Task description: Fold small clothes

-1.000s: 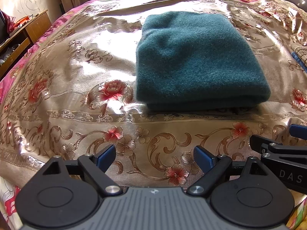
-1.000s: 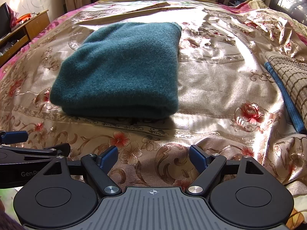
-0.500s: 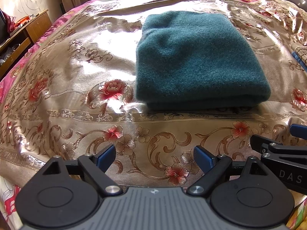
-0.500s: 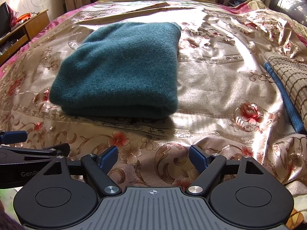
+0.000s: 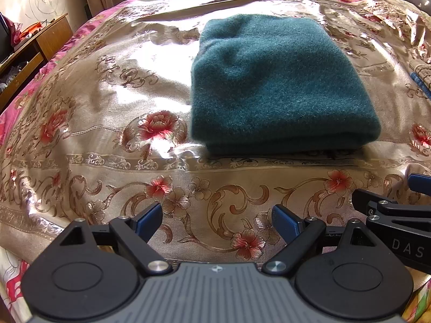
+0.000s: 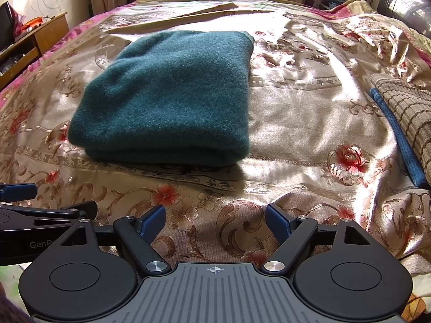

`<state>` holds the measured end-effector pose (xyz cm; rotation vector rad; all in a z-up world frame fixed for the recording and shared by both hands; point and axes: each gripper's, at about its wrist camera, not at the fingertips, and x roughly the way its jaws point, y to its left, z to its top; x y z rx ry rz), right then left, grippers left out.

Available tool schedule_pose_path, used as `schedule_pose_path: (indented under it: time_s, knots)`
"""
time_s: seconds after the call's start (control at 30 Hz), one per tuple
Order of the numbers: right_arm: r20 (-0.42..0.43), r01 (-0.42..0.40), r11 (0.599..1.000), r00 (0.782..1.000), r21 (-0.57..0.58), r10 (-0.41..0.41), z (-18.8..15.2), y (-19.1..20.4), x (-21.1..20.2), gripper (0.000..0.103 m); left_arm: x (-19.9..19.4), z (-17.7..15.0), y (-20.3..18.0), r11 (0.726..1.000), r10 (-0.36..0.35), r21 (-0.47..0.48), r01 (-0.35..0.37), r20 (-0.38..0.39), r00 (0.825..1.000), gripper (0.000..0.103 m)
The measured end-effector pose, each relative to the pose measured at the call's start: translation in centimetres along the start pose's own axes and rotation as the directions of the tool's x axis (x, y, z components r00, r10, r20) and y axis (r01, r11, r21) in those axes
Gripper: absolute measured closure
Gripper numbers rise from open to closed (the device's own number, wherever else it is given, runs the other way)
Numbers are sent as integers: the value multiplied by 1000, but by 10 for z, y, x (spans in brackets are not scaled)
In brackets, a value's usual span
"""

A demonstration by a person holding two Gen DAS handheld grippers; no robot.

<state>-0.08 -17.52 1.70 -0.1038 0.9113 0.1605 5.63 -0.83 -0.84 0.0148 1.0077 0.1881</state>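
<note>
Nothing is differing from the earlier frames: both grippers are staying where they were a second ago, and the folded clothing is lying in the same spot. The left gripper (image 5: 216, 222) is hovering low over the near edge of a shiny gold bedspread (image 5: 107, 102) patterned with red flowers, its blue-padded jaws standing wide apart with nothing between them. The right gripper (image 6: 215, 219) is hovering just beside it, likewise spread wide and holding nothing. A dark teal sweater (image 5: 277, 86), folded into a thick, neat rectangle, is lying flat on the bedspread well ahead of both grippers and touching neither. In the left wrist view it is sitting ahead and to the right of the jaws; in the right wrist view the sweater (image 6: 172, 94) is sitting ahead and to the left. A checked cloth (image 6: 409, 110) with a blue edge is lying at the bedspread's right side, well apart from the sweater. A wooden cabinet (image 5: 35, 51) is standing left of the bed.
</note>
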Motion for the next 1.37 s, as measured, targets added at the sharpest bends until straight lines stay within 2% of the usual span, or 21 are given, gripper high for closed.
schedule_pose_path:
  time_s: [1.37]
  knots:
    - [0,-1,1000,1000,0,1,1,-1,-1,20,-2,0,-1,1000,10,-1,-10,18,1000,11]
